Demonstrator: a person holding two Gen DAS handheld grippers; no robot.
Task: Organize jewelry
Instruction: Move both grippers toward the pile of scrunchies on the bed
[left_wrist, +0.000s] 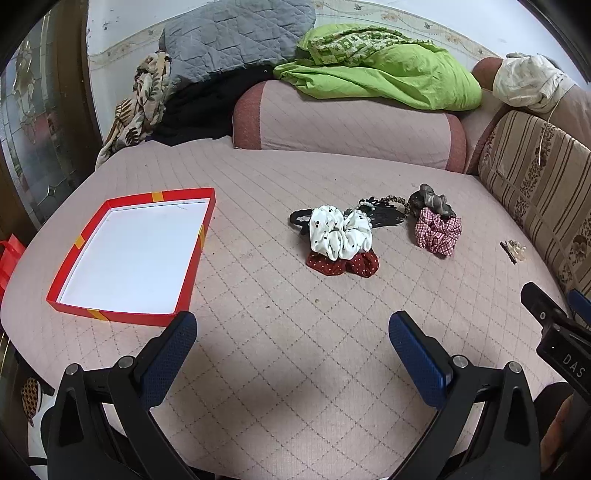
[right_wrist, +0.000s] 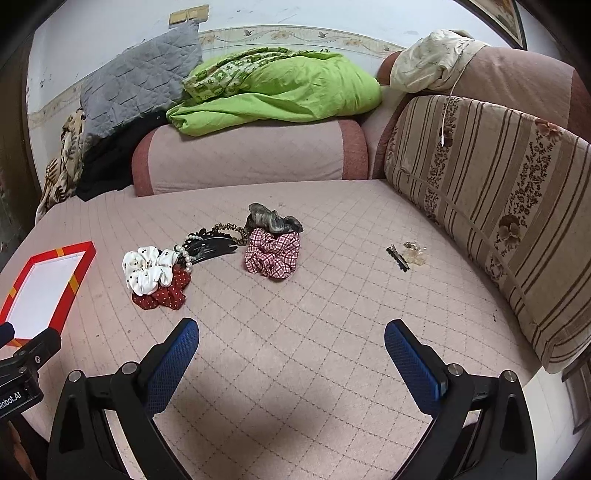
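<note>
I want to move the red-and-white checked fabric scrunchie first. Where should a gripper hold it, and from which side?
Grip the near puffy rim of the red-and-white checked fabric scrunchie, coming from above on the open front side. It lies flat, its ruffled folds give soft bulk to pinch, and the grey twisted scrunchie crowds its far edge.

A pink quilted bed (left_wrist: 258, 350) carries everything. At 9 o'clock in the left wrist view lies a red box lid (left_wrist: 190, 280), white inside. Near the middle sits a white dotted scrunchie (left_wrist: 338, 232) on top of a red dotted scrunchie (left_wrist: 343, 266). Toward 2 o'clock lies a red checked scrunchie (left_wrist: 437, 230), touching a grey scrunchie (left_wrist: 432, 201). At 3 o'clock is a small hair clip (left_wrist: 511, 251).
</note>
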